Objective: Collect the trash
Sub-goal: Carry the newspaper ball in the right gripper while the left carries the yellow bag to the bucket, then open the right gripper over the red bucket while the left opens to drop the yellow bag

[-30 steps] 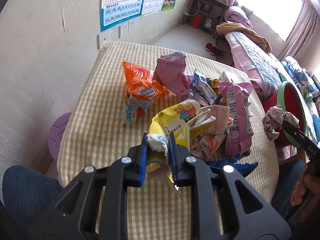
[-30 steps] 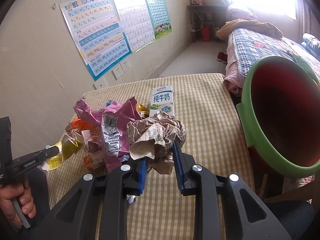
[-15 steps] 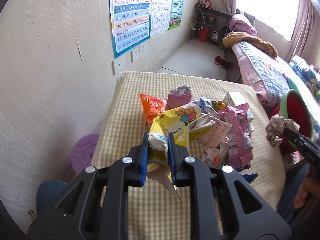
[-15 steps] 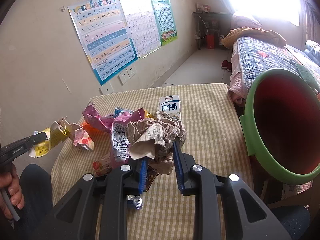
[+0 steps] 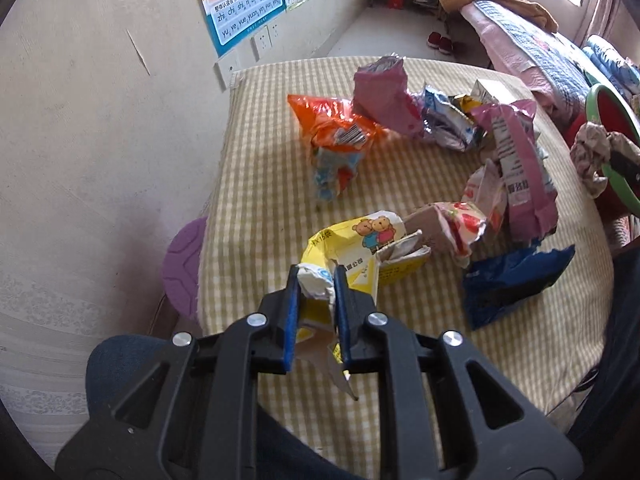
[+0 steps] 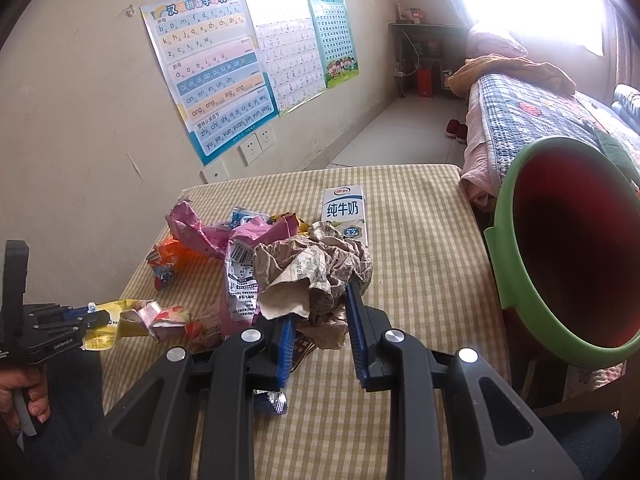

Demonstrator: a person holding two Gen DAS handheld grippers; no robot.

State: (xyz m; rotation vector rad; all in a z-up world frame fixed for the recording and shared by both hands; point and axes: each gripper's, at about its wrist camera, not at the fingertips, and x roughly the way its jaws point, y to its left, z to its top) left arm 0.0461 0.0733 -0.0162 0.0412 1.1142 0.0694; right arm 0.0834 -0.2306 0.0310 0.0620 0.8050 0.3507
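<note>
Left gripper [image 5: 316,280] pinches the yellow wrapper [image 5: 360,252], now lifted clear of the pile and hanging over the table's [image 5: 260,200] near edge. Right gripper [image 6: 320,292] stays clamped on the crumpled paper [image 6: 312,268] beside the bin [image 6: 516,264]. Both pieces look ready to drop in.

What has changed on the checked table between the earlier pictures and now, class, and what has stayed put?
The left claw, shut on the yellow bear wrapper, has drawn it away from the pile, and the strawberry wrapper trails beside it. The right claw remains shut on the crumpled paper, near the green-rimmed bucket. The milk carton has not moved.
</note>
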